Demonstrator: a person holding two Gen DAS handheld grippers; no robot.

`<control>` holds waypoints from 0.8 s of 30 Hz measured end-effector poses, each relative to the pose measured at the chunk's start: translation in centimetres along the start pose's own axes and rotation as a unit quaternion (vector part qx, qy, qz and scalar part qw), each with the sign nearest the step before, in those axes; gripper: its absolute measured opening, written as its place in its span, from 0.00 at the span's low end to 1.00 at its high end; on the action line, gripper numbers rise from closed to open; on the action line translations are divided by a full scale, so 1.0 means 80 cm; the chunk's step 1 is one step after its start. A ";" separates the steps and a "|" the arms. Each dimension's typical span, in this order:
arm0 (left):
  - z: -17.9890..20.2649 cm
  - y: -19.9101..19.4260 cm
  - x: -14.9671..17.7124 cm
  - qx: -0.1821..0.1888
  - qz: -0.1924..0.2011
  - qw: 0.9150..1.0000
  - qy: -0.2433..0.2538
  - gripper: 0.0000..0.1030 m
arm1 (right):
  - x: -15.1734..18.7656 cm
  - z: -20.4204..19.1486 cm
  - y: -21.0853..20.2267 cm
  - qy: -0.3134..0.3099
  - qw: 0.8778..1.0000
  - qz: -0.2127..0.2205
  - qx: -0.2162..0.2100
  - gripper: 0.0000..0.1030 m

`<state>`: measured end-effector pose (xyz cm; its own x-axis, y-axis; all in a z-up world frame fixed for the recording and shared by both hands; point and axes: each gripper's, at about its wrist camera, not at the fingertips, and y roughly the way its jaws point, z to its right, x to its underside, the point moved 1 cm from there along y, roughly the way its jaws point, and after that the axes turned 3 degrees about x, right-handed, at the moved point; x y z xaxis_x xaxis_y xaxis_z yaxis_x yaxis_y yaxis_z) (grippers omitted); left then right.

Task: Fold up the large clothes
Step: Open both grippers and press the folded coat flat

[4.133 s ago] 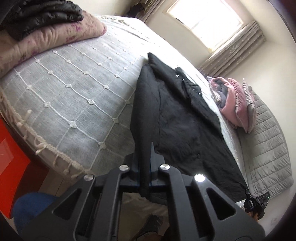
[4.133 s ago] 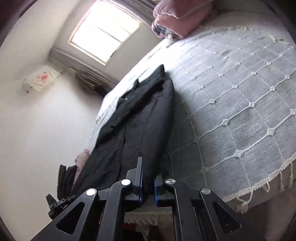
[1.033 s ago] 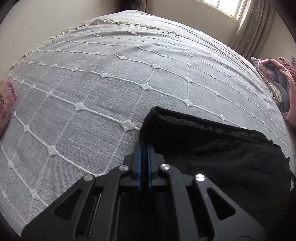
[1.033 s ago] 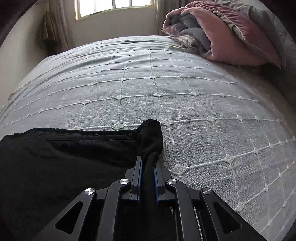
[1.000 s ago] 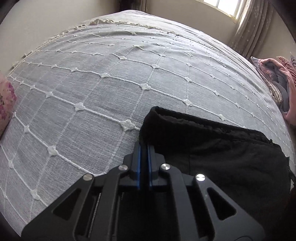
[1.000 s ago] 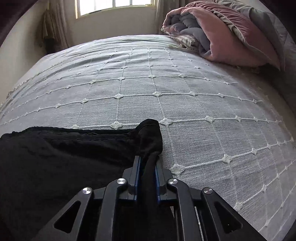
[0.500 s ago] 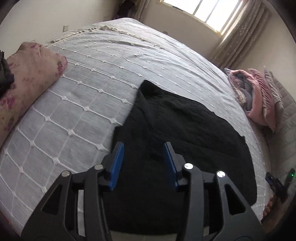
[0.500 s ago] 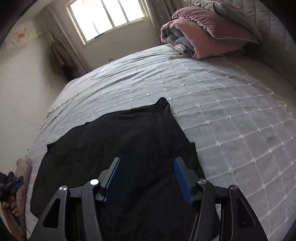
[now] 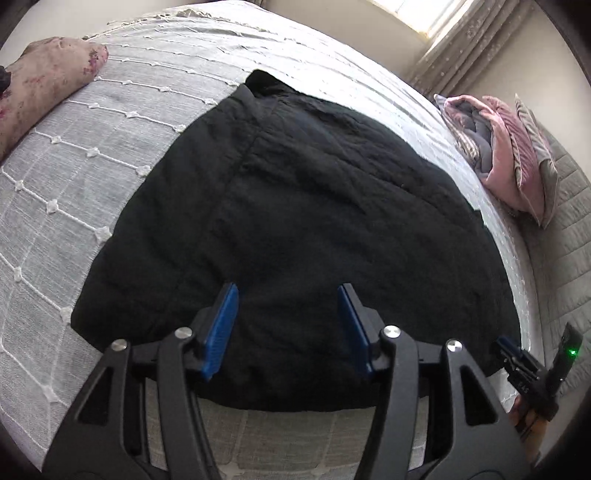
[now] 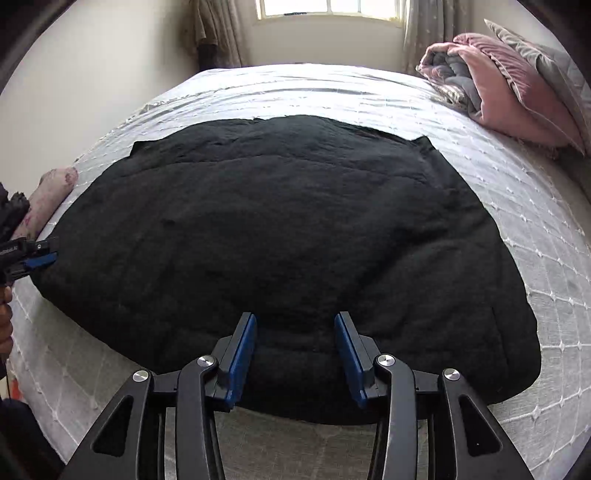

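Note:
A large black garment (image 9: 314, 184) lies folded over flat on the grey quilted bedspread (image 9: 74, 155). In the left wrist view my left gripper (image 9: 287, 291) hovers over the garment's near edge. Its jaws are opening and nothing is between them. In the right wrist view the same garment (image 10: 277, 221) fills the middle. My right gripper (image 10: 295, 317) hangs above its near edge, jaws closing, with nothing between the blue pads. Each gripper also shows small in the other's view: the right gripper (image 9: 524, 369) and the left gripper (image 10: 33, 258).
A pink and grey rolled blanket (image 10: 509, 85) with a cushion lies at the bed's far right. A floral pillow (image 9: 40, 81) sits at the left edge. A window (image 10: 328, 7) with curtains stands behind the bed. A hand (image 10: 5, 317) shows at the left border.
Both grippers let go of the garment's far corners, opened, and pulled back and up toward the bed's near edge. The garment stayed lying folded on the bedspread.

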<state>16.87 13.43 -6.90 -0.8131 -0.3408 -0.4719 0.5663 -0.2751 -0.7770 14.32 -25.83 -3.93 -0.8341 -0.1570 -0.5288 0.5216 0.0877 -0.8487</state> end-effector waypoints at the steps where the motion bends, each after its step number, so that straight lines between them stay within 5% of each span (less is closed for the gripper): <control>1: -0.004 -0.001 -0.001 0.000 0.003 1.000 -0.005 0.55 | -0.001 0.005 0.004 0.004 1.000 -0.004 0.007 0.43; 7: -0.026 -0.018 0.000 0.032 0.026 0.998 -0.043 0.55 | 0.003 0.052 -0.007 0.056 0.998 0.003 0.014 0.43; 12: -0.041 -0.036 0.006 0.035 0.041 0.997 -0.061 0.54 | 0.009 0.117 -0.027 0.124 0.990 0.013 0.063 0.43; 19: -0.056 -0.015 0.008 0.005 0.010 0.998 -0.064 0.25 | 0.017 0.144 -0.006 0.148 0.985 -0.018 0.082 0.41; 22: -0.082 -0.013 0.008 0.015 0.002 0.994 -0.107 0.05 | 0.016 0.154 -0.001 0.164 0.982 -0.022 0.088 0.41; 24: -0.094 -0.013 0.008 0.043 -0.004 0.991 -0.126 0.05 | 0.018 0.165 0.001 0.174 0.978 -0.025 0.112 0.41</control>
<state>14.75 20.26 -9.56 -0.7648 -0.5482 -0.3385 0.5774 -0.3503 -0.7375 15.55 -39.01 -4.66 -0.8503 0.1919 -0.4900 0.4714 -0.1361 -0.8713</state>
